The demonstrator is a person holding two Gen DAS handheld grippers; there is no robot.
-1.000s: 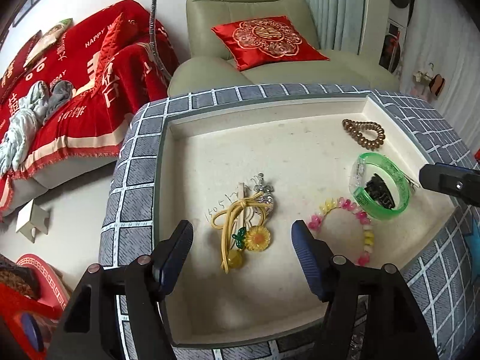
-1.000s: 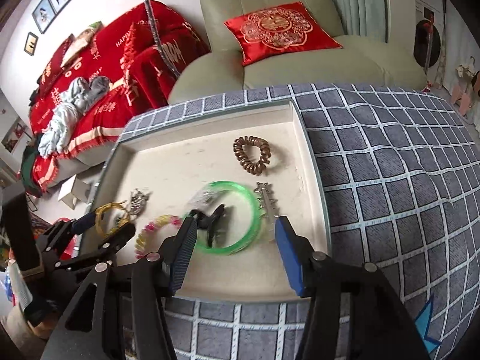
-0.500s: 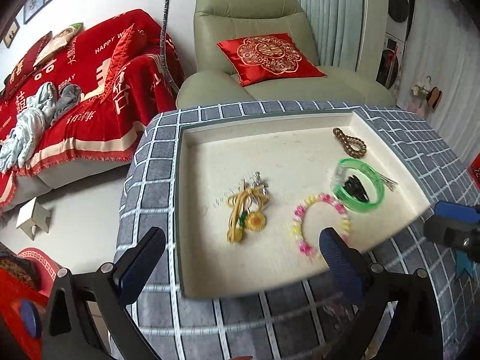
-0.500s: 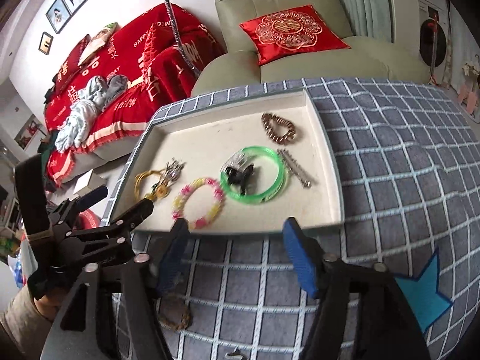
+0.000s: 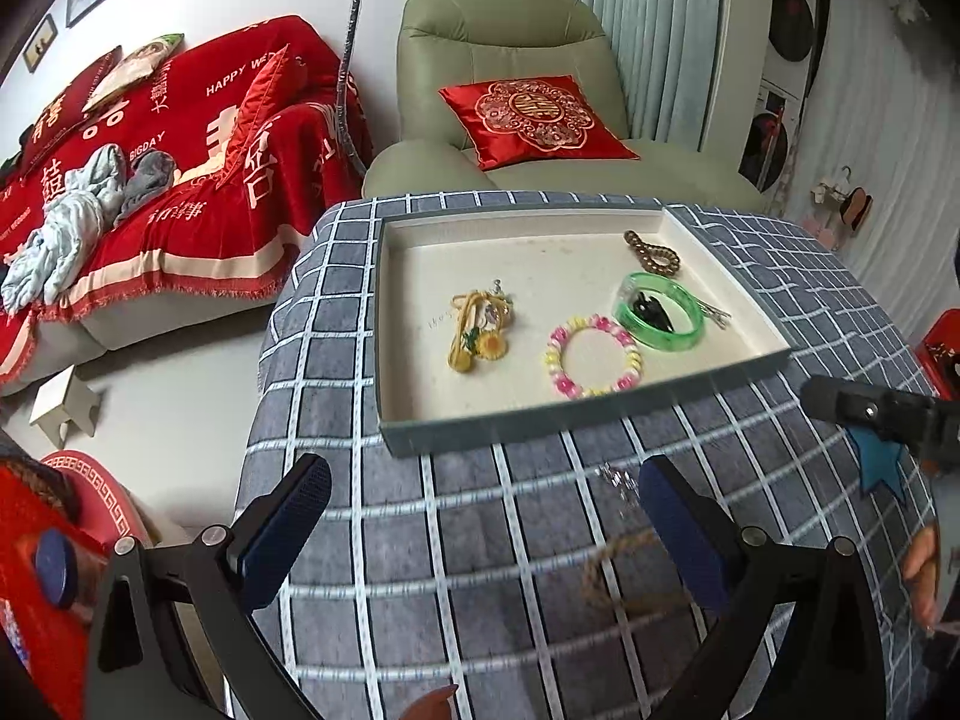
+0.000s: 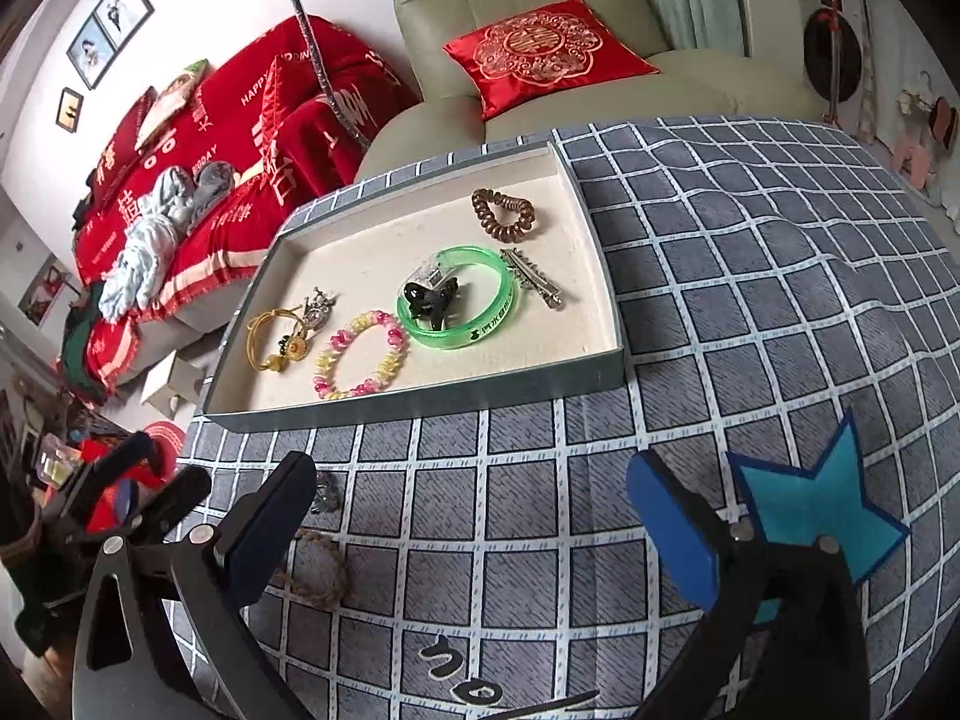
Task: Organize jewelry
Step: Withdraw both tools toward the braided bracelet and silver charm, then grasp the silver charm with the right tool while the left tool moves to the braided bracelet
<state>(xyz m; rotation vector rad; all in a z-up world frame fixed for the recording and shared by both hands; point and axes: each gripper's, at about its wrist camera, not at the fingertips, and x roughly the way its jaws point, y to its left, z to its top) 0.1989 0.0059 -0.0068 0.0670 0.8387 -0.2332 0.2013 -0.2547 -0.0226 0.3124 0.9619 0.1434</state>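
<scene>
A shallow tray [image 5: 540, 420] [image 6: 420, 405] sits on the checked cloth. In it lie a yellow hair tie with a sunflower [image 5: 477, 333] [image 6: 279, 336], a pink and yellow bead bracelet [image 5: 593, 363] [image 6: 360, 354], a green bangle [image 5: 660, 312] [image 6: 459, 306] with a black claw clip [image 6: 429, 300] inside it, a brown coil tie [image 5: 651, 255] [image 6: 504, 213] and a silver clip [image 6: 531, 276]. On the cloth in front of the tray lie a tan braided bracelet [image 5: 624, 576] [image 6: 315, 570] and a small silver piece [image 5: 618, 480] [image 6: 327, 492]. My left gripper [image 5: 486, 537] and right gripper [image 6: 474, 531] are both open and empty, above the cloth.
The table is covered in grey checked cloth [image 6: 750, 276] with a blue star patch [image 6: 810, 510]. A green armchair with a red cushion [image 5: 534, 117] stands behind it. A red-covered sofa [image 5: 150, 150] is to the left. My left gripper also shows in the right wrist view [image 6: 132, 480].
Both grippers have pulled back from over the tray toward the near side of the table. The braided bracelet and silver piece on the cloth have come into view.
</scene>
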